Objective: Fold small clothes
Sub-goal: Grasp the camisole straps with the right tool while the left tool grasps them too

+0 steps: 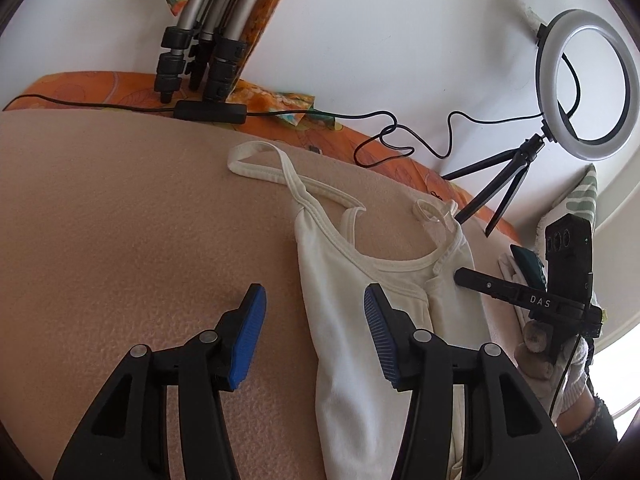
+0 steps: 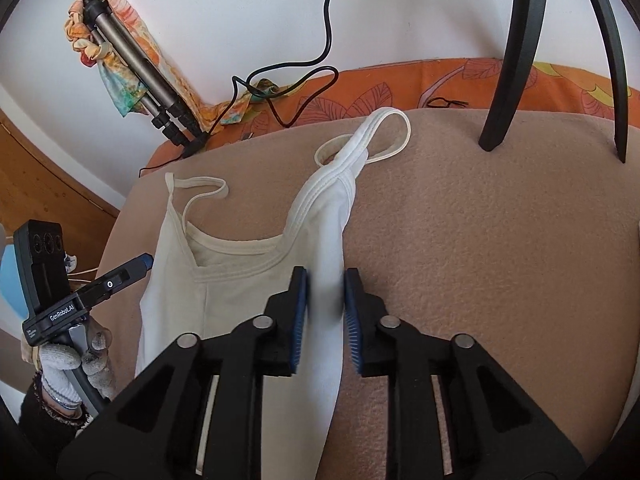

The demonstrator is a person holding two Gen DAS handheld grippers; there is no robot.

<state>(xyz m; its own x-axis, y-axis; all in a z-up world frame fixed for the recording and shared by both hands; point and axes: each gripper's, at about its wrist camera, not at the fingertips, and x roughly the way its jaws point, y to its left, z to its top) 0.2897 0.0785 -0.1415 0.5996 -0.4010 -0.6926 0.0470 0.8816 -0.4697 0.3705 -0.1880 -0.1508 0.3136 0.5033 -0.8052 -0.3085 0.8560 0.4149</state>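
A white camisole (image 1: 360, 280) lies flat on a beige blanket (image 1: 120, 240), its thin straps (image 1: 260, 160) reaching toward the far edge. My left gripper (image 1: 313, 300) hovers open over the garment's left side; the hem edge runs between its blue pads without being pressed. In the right wrist view the camisole (image 2: 224, 280) has its right side raised into a fold. My right gripper (image 2: 326, 292) is shut on that fold, which fills the narrow gap between the pads. The left gripper (image 2: 140, 266) shows at the left, held by a gloved hand (image 2: 68, 360).
A ring light (image 1: 584, 80) on a small tripod stands at the far right on the blanket's edge, and its black cable (image 1: 400, 136) trails across an orange patterned sheet (image 1: 100, 88). Folded tripod legs (image 1: 200, 60) lean against the white wall. Two black legs (image 2: 520, 60) stand at the back right.
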